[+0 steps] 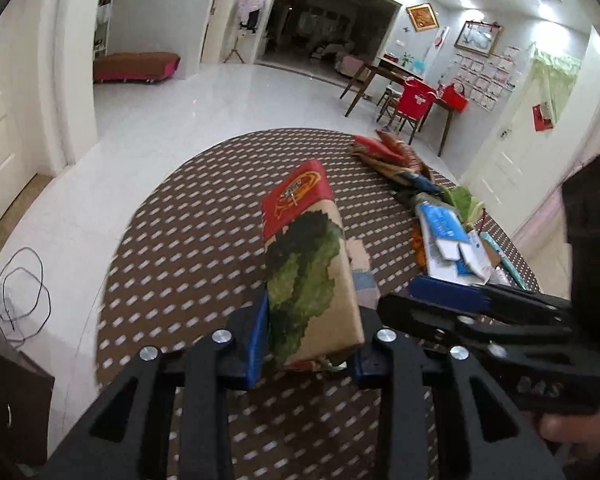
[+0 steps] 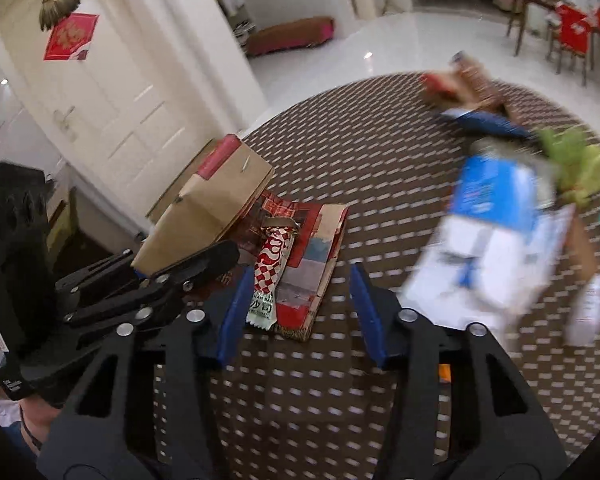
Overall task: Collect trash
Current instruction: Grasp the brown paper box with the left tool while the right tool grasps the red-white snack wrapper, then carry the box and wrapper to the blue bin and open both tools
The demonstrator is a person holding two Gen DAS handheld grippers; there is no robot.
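Observation:
My left gripper (image 1: 312, 356) is shut on a brown paper carton (image 1: 312, 264) printed red and green, its blue pads pressing both sides; the carton tilts up off the round table (image 1: 188, 248). In the right wrist view the same carton (image 2: 212, 208) sits in the left gripper (image 2: 172, 270) at the left. My right gripper (image 2: 300, 320) stands open low over the table. A red-and-white checked snack wrapper (image 2: 270, 276) lies by its left pad on a flattened paper bag (image 2: 316, 264); the right pad is apart from both.
A pile of trash lies on the table's right side: a blue-and-white carton (image 2: 496, 216), green leaves (image 2: 576, 168) and red wrappers (image 1: 384, 148). The right gripper (image 1: 428, 304) reaches in beside the held carton. White tiled floor (image 1: 204, 96) surrounds the table.

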